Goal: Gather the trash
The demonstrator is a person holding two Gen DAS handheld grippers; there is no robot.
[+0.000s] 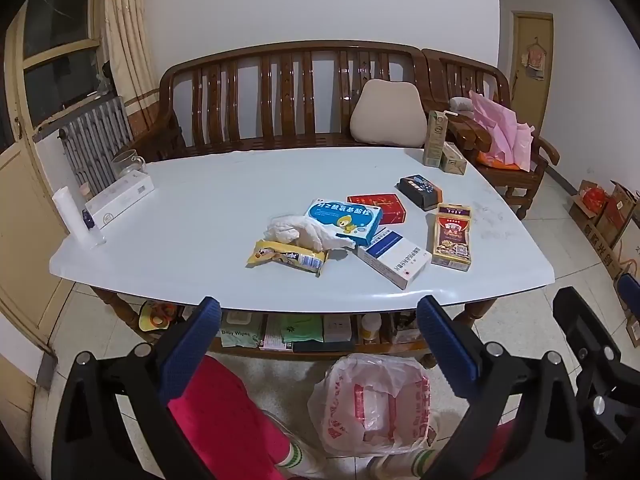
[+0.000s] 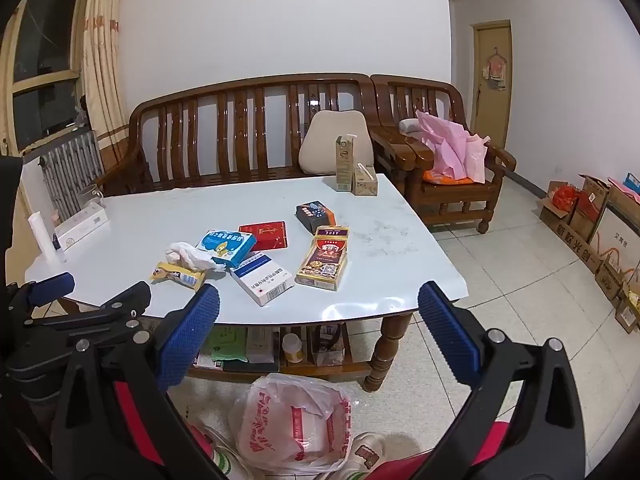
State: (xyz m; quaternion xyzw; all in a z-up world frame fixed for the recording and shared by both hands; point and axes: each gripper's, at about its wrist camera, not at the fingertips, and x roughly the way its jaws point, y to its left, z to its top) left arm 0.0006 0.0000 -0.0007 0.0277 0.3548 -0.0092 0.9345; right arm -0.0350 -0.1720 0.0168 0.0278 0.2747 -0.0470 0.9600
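Observation:
Trash lies on the pale table (image 1: 200,208) (image 2: 160,216): a crumpled white tissue (image 1: 304,232) (image 2: 188,256), a yellow snack wrapper (image 1: 288,258) (image 2: 178,274), several small boxes (image 1: 344,218) (image 2: 324,262) and two drink cartons (image 1: 436,140) (image 2: 346,164). A white plastic bag with red print (image 1: 372,404) (image 2: 292,424) sits open on the floor in front of the table. My left gripper (image 1: 320,344) is open and empty, held in front of the table's near edge above the bag. My right gripper (image 2: 320,332) is open and empty, likewise short of the table.
A wooden bench (image 1: 280,92) and armchair with a pink bag (image 1: 504,128) stand behind the table. A tube (image 1: 74,216), box and glass cup (image 1: 126,162) sit at the table's left end. Items fill the lower shelf (image 1: 304,330). Cardboard boxes (image 2: 588,224) line the right wall.

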